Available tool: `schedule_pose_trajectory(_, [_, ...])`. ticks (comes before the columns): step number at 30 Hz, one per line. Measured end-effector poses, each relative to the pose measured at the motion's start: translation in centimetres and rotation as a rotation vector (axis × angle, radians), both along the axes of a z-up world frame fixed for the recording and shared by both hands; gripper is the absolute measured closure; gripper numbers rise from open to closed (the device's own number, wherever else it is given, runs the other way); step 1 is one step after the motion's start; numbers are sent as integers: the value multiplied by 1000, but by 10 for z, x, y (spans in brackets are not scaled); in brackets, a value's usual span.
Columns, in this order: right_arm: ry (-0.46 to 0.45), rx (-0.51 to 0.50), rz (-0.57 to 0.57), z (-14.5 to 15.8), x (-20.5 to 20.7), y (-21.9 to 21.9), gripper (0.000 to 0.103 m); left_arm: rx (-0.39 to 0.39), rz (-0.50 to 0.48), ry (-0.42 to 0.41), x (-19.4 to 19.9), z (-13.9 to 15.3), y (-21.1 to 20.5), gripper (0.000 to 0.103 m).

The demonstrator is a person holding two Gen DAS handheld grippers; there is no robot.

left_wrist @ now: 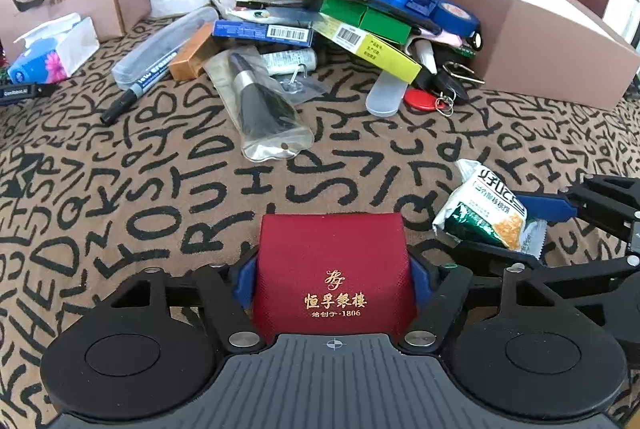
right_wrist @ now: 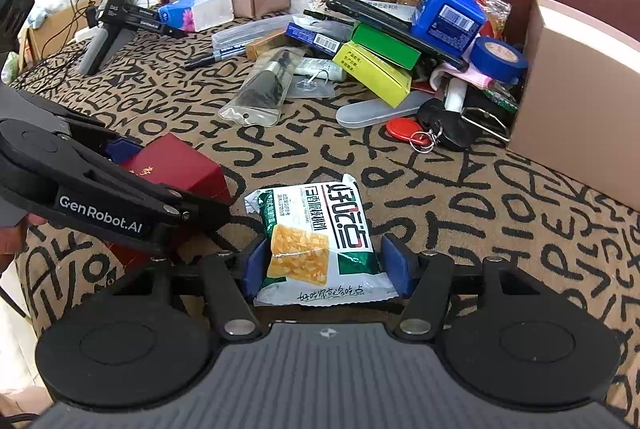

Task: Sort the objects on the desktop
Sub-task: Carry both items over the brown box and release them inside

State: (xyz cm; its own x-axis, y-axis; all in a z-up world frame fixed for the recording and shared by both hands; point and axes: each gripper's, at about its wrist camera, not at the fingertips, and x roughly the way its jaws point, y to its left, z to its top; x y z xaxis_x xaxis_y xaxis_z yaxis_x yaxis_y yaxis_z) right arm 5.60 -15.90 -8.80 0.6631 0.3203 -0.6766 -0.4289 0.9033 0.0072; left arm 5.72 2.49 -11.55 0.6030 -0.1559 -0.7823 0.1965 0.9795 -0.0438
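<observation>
On the left, a dark red textured gift box with gold Chinese lettering and "1806" (left_wrist: 334,277) sits on the tabletop (left_wrist: 160,165), whose cloth is tan with black letters, and the left claw (left_wrist: 334,283) pinches it, blue pads pressed to both side walls. Just to its right lies a white and green snack packet printed with golden cracker pieces (right_wrist: 316,241), flat on the cloth and lying between the fingers of the right claw (right_wrist: 326,269); the left pad touches the wrapper's edge, while the right pad stands slightly off it, so the grip looks loose at best. Farther back, right of centre, a heap of clutter holds a green carton (left_wrist: 366,19), a yellow carton (left_wrist: 372,49), a blue tape roll (right_wrist: 498,59) and a red key fob (right_wrist: 404,131), beside a pink cardboard box (left_wrist: 548,41).
</observation>
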Motion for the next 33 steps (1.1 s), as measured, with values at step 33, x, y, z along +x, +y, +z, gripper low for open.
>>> schedule_pose_trajectory(33, [-260, 65, -206, 101, -10, -92, 47, -82, -192, -227, 40, 128, -125, 32])
